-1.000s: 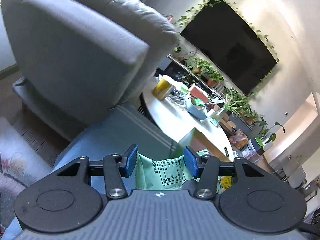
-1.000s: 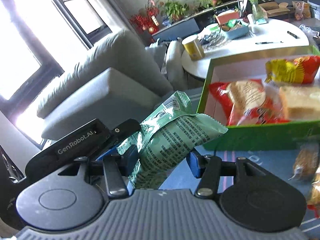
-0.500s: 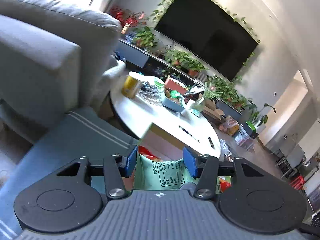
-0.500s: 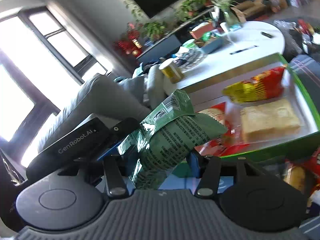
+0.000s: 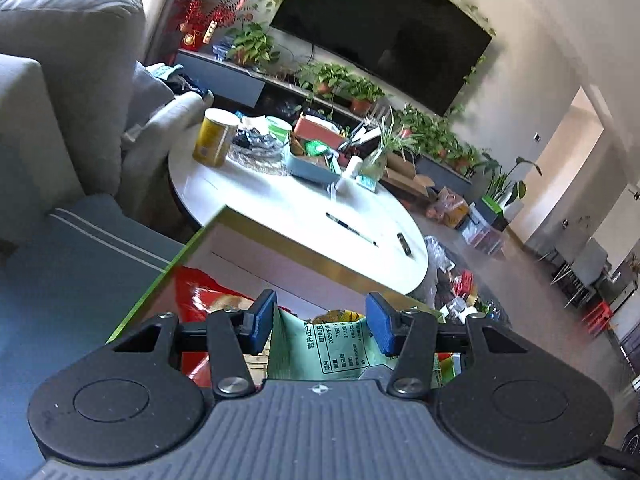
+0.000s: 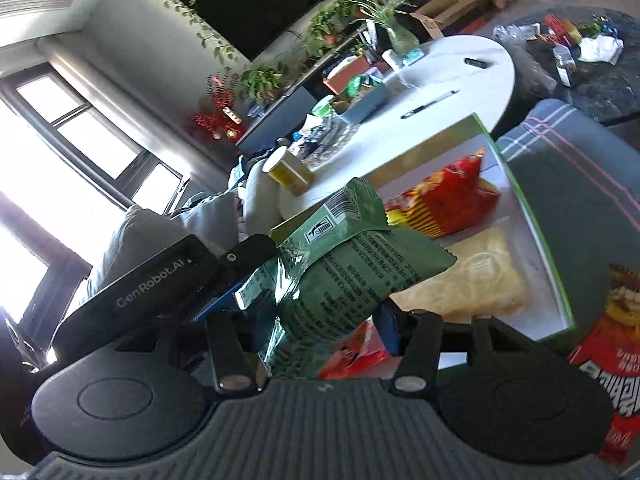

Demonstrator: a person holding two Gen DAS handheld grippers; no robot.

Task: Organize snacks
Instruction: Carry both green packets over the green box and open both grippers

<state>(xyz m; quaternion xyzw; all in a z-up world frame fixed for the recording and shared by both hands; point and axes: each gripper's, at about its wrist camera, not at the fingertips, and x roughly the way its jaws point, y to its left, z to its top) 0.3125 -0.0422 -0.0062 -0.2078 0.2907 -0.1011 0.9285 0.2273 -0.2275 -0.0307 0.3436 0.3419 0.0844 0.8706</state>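
The green snack packet [image 6: 344, 276] sits squarely between the blue pads of the right gripper [image 6: 320, 320], which pinch its middle, its sealed end rising beyond the fingertips. The left gripper [image 5: 320, 320] pinches the packet's other end between its jaws, above the green-rimmed tray [image 6: 536, 240].

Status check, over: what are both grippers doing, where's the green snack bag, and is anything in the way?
Both grippers clamped on green snack bag, left, right. Bag above green-rimmed box. Red chip bag and pale packet inside; spare room unclear.
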